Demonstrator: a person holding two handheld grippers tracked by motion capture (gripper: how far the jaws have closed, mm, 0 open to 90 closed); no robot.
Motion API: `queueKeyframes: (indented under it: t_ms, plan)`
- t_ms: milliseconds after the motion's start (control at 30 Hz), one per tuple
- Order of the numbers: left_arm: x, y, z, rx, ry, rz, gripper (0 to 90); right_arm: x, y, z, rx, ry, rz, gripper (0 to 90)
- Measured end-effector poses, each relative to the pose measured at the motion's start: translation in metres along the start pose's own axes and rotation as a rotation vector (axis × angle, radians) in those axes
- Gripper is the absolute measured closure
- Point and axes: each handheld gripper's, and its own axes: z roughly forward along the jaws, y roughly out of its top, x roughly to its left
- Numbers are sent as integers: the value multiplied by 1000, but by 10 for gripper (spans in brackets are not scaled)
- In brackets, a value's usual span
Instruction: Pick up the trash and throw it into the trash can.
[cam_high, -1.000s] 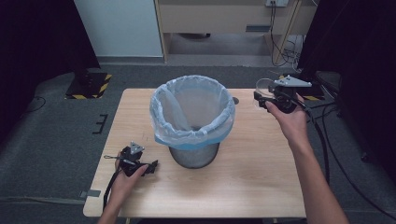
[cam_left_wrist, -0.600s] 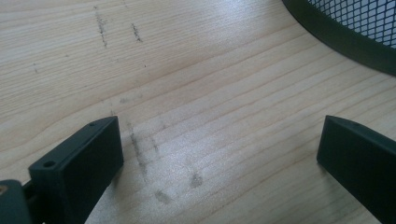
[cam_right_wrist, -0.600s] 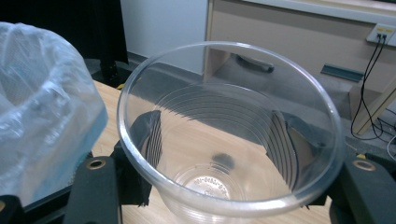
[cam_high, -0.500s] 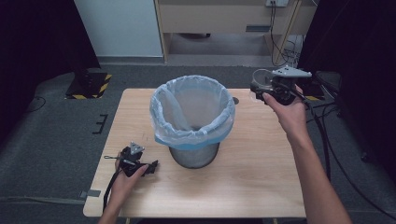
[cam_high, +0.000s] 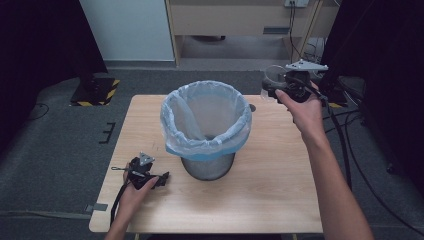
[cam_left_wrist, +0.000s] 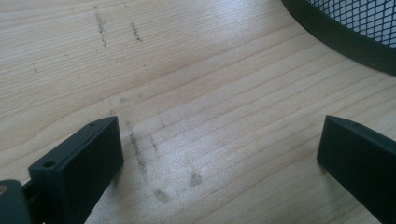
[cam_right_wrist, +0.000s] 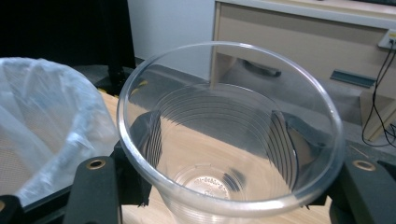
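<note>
**A thin cup in a hard grip, held beside the bin**

Your right gripper (cam_high: 280, 89) is pinching a clear plastic cup (cam_right_wrist: 229, 135) by its sides, one black jaw pressed against each wall. In the high view the cup (cam_high: 270, 82) hangs above the far right corner of the surface (cam_high: 280, 190), just beside the rim of the bin (cam_high: 206, 122) but not yet over its opening.

The main risk is the cup itself. Its wall looks thin and glossy, ringed with fine ridges, and tapers toward the base; squeeze harder and it will likely buckle or pop out from between the jaws. Ease off too much and the smooth plastic may slide down. If you let go from where it hangs now, I judge it would land on the surface or catch the rim and bounce off rather than drop inside.

The bin is a dark mesh cylinder lined with a pale blue, crinkled plastic bag (cam_right_wrist: 46, 121) folded loosely over the rim. That film is limp; brushing it with the gripper could drag it inward or nudge the light bin.

Your left gripper (cam_high: 146, 176) rests low on the near left of the surface, its jaws spread wide with nothing between them, close to the bin's base (cam_left_wrist: 348, 32). A careless sweep there could knock the bin. The surface is pale wood with a straight grain and a few dark scuffs.
</note>
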Motion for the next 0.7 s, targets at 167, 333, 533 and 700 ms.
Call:
queueKeyframes:
  t_ms: [167, 333, 533, 700]
  plan:
    - [0, 0, 0, 0, 0, 0, 0, 11, 14, -3, -35, 31, -8, 354]
    - [0, 0, 0, -1, 0, -1, 0, 21, 22, -4, -40, 48, -17, 352]
    - [0, 0, 0, -1, 0, -2, 0, 29, 27, -6, -49, 69, -27, 351]
    - [0, 0, 0, -1, 1, -1, 0, 36, 33, -5, -42, 79, -41, 343]
